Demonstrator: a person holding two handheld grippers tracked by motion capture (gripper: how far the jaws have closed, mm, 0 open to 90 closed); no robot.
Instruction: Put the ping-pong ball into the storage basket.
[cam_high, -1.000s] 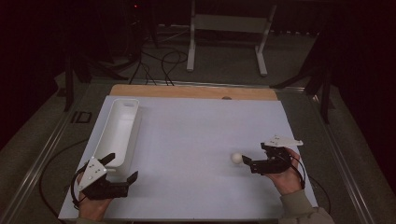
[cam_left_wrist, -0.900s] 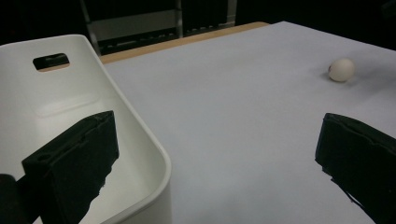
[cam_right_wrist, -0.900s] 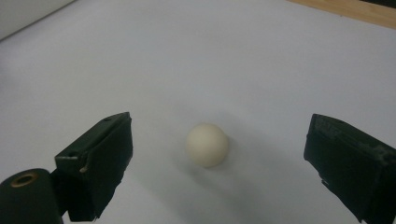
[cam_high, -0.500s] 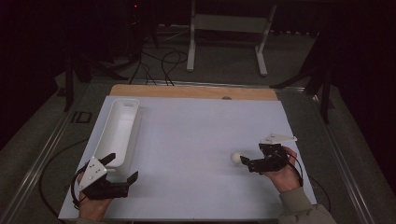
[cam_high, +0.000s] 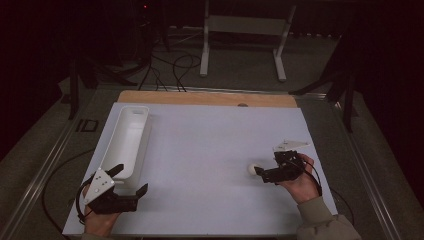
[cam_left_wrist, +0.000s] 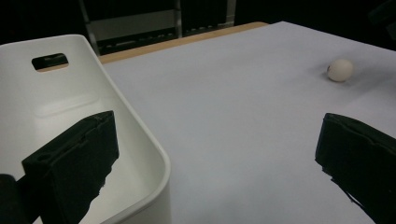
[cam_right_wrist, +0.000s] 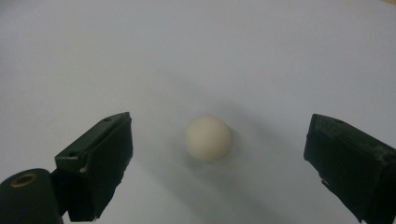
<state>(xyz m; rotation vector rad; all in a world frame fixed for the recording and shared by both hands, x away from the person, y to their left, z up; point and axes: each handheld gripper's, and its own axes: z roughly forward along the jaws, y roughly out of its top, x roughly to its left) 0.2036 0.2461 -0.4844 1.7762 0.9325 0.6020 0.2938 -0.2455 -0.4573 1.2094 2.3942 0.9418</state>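
Now lined up for a grab — right gripper (cam_high: 264, 173) low over the white surface (cam_high: 200, 150), jaws wide apart, small white ball (cam_high: 251, 169) just ahead of the tips, not yet touched. Seen from the right gripper view, ball (cam_right_wrist: 208, 138) centred in the gap, lying on the surface, a little beyond the jaw tips.

Likely step: pick up the ball, probably for the white bin (cam_high: 126, 142) at the left side. To do well: push forward until ball sits level with the jaw pads, keep it centred, stay low so pads meet the ball at its widest part, close slowly — round, light, smooth, likely to roll or squirt out if pinched off-centre or nudged by one jaw first. Lift only after both pads are on.

Left gripper (cam_high: 131, 184) resting at the near left corner, jaws wide apart and empty, one jaw over the near end of the bin (cam_left_wrist: 70, 116), the other over bare surface. Ball (cam_left_wrist: 340, 70) well apart from it, far off across the surface.

Against the earlier frames: right gripper moved down and slightly nearer the person's edge, closing in behind the ball; ball and bin same place; left gripper unchanged.
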